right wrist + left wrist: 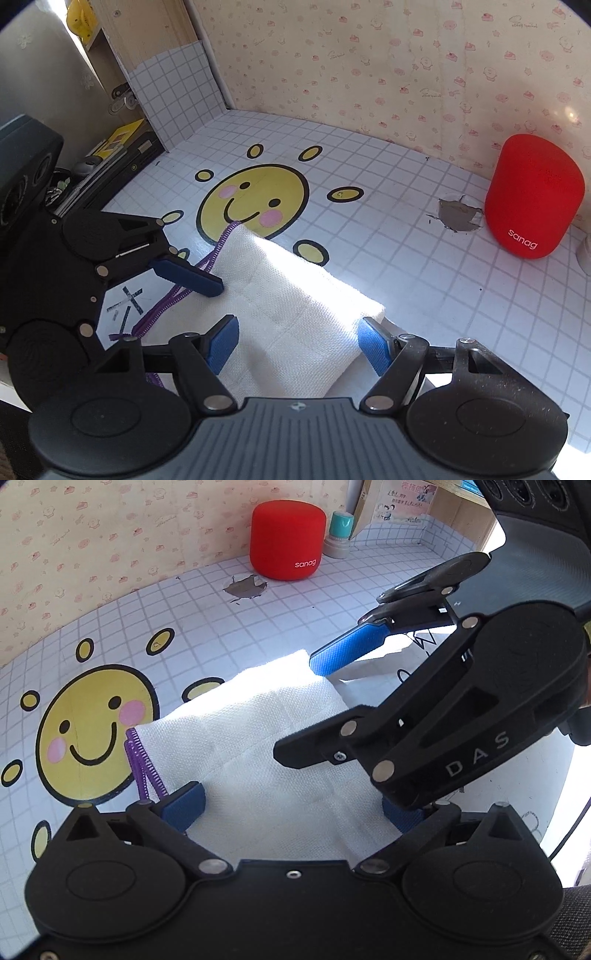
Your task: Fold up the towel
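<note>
Two claws hang over one folded white towel [258, 738] on the gridded surface [155, 620], and both stand spread with nothing between their pads. From the left wrist view, the left claw [291, 805] sits low over the near end of the towel, its blue pads set wide on either side of the cloth, while the purple stitched edge [142, 760] runs just off its left finger toward the smiling sun sticker [92, 731]. The right claw [334, 698] reaches in from the right, one blue pad raised above the towel's far corner, the black finger below it lying across the cloth. Well ahead stand a red speaker [286, 539] and a small teal-capped bottle [340, 535]. From the right wrist view, the right claw [295, 345] straddles the towel [295, 314] with its pads [373, 345] apart at the cloth's two sides; the left claw [192, 277] enters from the left, one pad resting near the purple edge [173, 299]. The towel looks already layered, so the risk I see is in the next grasp: pinching only the top ply would peel the stack open, and two claws working this close could knock together or drag the bundle askew across the slick surface.
</note>
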